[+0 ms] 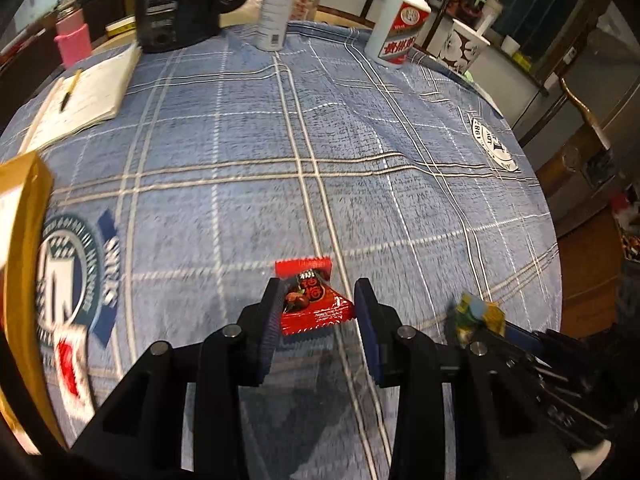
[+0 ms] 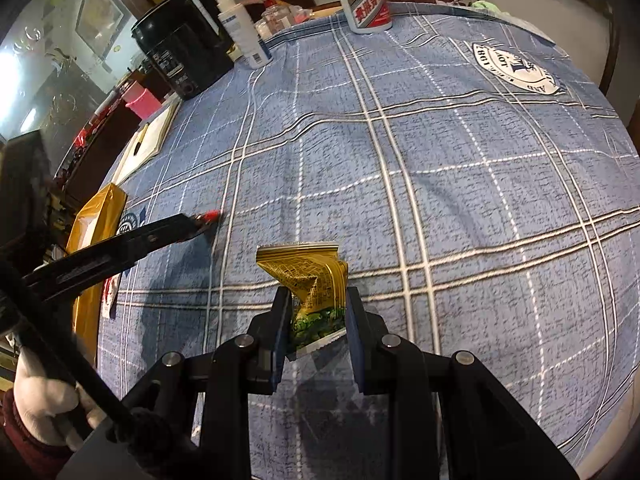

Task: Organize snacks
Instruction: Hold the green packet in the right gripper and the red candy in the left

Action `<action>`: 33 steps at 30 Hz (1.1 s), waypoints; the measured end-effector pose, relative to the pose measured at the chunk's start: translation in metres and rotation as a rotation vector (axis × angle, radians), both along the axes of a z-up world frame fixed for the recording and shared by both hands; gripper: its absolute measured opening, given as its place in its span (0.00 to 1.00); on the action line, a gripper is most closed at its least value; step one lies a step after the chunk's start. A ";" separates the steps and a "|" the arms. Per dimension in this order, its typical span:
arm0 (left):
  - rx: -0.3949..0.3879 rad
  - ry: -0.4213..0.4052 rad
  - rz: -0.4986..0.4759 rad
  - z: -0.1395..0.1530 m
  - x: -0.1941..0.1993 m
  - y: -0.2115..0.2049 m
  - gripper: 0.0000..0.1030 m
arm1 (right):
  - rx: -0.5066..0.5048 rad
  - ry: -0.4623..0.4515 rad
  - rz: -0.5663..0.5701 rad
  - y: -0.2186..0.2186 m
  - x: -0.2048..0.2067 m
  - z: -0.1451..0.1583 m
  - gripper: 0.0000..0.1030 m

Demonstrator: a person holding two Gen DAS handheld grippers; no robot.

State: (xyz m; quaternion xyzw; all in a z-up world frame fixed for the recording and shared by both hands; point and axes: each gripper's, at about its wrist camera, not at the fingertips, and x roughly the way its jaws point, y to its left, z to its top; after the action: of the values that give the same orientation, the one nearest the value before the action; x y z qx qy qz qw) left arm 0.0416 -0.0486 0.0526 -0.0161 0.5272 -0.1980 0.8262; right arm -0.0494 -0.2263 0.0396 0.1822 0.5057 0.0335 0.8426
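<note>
— Red snack packet (image 1: 314, 300) sits low centre, clamped in the left gripper (image 1: 316, 308) jaws?

— Yes, seemingly lifted off the blue plaid surface (image 1: 320, 140). The right gripper (image 2: 318, 312) jaws pinch a yellow-green packet (image 2: 316, 284).

— Progress?

— Both picked, neither stowed. That yellow box (image 1: 24, 208) at far left, blurred, may be the destination.
</note>
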 end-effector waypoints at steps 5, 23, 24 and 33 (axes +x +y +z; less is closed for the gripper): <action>0.010 0.026 0.008 -0.008 -0.024 0.018 0.38 | -0.001 0.016 0.032 0.016 -0.007 -0.003 0.25; 0.135 -0.010 -0.088 -0.037 -0.035 -0.010 0.78 | -0.121 -0.006 0.113 0.056 -0.017 0.000 0.25; 0.138 -0.014 -0.090 -0.037 -0.035 -0.010 0.76 | -0.134 -0.012 0.117 0.057 -0.019 0.001 0.25; 0.120 -0.019 -0.020 -0.030 -0.035 0.022 0.29 | -0.167 -0.026 0.109 0.061 -0.023 0.008 0.25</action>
State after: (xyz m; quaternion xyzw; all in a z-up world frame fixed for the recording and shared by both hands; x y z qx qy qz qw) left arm 0.0067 -0.0269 0.0224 0.0404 0.5302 -0.1744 0.8287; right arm -0.0726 -0.1657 0.0473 0.0831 0.5048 0.0392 0.8583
